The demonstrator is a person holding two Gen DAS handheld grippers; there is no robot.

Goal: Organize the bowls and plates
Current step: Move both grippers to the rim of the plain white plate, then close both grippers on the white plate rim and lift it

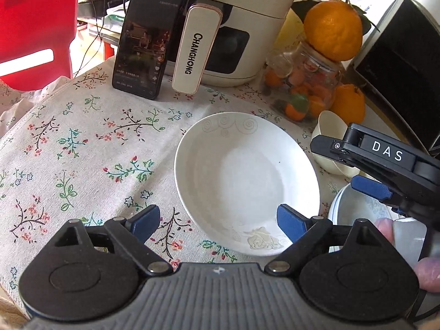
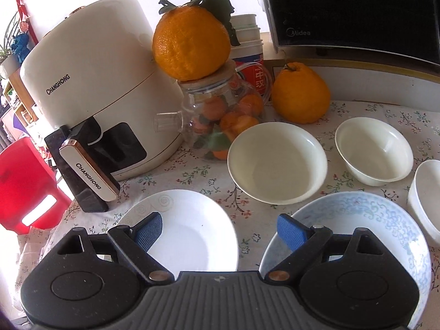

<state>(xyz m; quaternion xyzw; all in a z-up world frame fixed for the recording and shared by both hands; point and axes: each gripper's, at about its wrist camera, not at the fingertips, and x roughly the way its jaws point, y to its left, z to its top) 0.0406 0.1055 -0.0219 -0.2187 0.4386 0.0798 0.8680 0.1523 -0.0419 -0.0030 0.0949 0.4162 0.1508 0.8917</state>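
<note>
A white plate (image 1: pixel 247 181) with a faint swirl pattern lies on the flowered tablecloth. My left gripper (image 1: pixel 218 222) is open just above the plate's near rim, its right pad (image 1: pixel 291 225) over the edge and not pressing. In the right wrist view the same white plate (image 2: pixel 189 228) sits beside a blue-patterned plate (image 2: pixel 371 220). My right gripper (image 2: pixel 220 228) hangs open over the gap between them, holding nothing. Behind stand a wide cream bowl (image 2: pixel 277 162), a smaller bowl (image 2: pixel 374 151) and a third bowl (image 2: pixel 426 192) at the right edge. The right gripper (image 1: pixel 334 162) also shows at the right of the left wrist view.
A cream air fryer (image 2: pixel 90 82) with a phone (image 1: pixel 148 38) leaning on it stands at the back left. A glass jar of small oranges (image 2: pixel 220 121) carries a big orange (image 2: pixel 189 44); another orange (image 2: pixel 299 93) and a microwave (image 2: pixel 357 13) are behind. A red chair (image 1: pixel 33 27) stands beyond the table's left edge.
</note>
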